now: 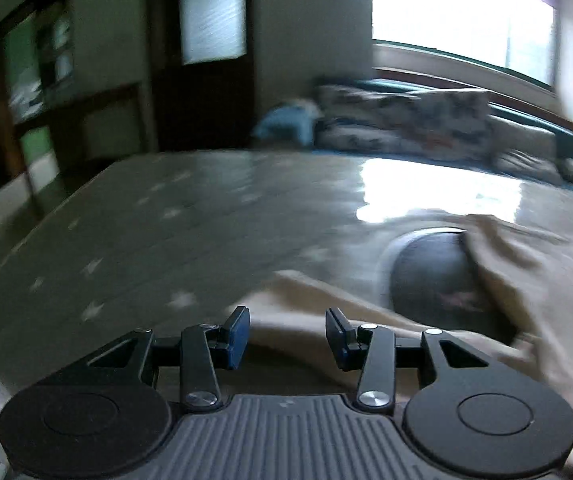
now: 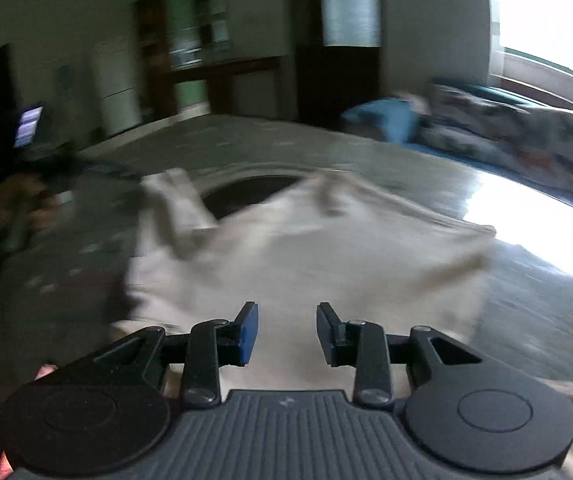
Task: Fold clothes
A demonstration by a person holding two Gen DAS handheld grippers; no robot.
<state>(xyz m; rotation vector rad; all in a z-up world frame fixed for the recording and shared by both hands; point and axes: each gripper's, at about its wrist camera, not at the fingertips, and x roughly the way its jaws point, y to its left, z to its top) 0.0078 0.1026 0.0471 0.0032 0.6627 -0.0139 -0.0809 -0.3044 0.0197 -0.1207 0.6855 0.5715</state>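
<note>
Jaws parted and empty on both the left gripper (image 1: 287, 338) and the right gripper (image 2: 287, 334), a crumpled beige cotton garment (image 2: 306, 256) lies spread mid-frame across the glossy grey star-patterned counter (image 1: 190, 224), seemingly laid down there for folding.

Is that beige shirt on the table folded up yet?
Not neatly folded. The beige shirt lies loosely on the table, rumpled, its dark neck opening showing and one part flopped over. Blur hides finer creases.
</note>
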